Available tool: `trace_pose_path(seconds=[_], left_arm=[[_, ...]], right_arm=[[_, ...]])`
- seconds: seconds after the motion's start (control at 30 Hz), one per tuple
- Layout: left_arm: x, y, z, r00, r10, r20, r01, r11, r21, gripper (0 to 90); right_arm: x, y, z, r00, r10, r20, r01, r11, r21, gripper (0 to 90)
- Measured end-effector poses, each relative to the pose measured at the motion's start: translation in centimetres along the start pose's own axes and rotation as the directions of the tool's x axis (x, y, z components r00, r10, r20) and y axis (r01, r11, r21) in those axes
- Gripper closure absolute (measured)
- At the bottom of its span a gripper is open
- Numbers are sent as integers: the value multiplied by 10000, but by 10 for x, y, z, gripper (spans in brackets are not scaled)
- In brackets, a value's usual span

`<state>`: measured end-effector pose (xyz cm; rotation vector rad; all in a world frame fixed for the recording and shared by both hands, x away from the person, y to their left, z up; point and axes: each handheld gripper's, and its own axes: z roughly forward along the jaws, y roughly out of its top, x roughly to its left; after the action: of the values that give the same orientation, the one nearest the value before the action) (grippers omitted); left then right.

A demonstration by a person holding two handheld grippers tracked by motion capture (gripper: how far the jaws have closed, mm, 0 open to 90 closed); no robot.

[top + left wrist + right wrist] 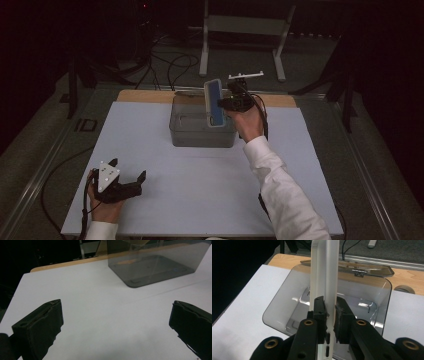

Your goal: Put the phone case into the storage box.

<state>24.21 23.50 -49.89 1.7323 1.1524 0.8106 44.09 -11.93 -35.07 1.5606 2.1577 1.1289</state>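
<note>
Phone case (214, 102) held upright above the open clear box (200, 134).
The right gripper (330, 308) pinches its thin edge, probably to lower it in edgewise; the left gripper (126, 170) rests wide open, empty, on the table (200, 190).

Open bin (200, 135) blocks mid-table; white mat (200, 190) clear.

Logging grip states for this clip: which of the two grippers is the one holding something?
The right gripper: its jaws clamp the white case edge-on above the open grey box. The left gripper rests open on the white tabletop, holding nothing.
</note>
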Motion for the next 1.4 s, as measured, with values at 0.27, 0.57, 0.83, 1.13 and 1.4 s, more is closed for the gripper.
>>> trace_pose_path(seconds=[0.27, 0.57, 0.83, 1.13, 1.4], left_arm=[[0, 0, 0, 10000, 7, -12, -7, 10000, 12, 2], [0, 0, 0, 10000, 9, -4, -9, 10000, 9, 2], [0, 0, 0, 10000, 8, -9, -8, 10000, 14, 2], [0, 0, 0, 10000, 10, 5, -10, 10000, 24, 2], [0, 0, 1, 10000, 4, 19, -4, 10000, 34, 2]], right_arm=[[-5, 3, 2, 9997, 68, 238, -70, 9999, 73, 819], [-10, 5, 6, 9989, 162, 437, -169, 9997, 159, 819], [-13, 8, 9, 9977, 131, 666, -148, 9996, 253, 819], [-18, 9, 14, 9958, 230, 883, -267, 9988, 408, 819], [-22, 8, 19, 9929, 286, 1159, -363, 9972, 653, 819]])
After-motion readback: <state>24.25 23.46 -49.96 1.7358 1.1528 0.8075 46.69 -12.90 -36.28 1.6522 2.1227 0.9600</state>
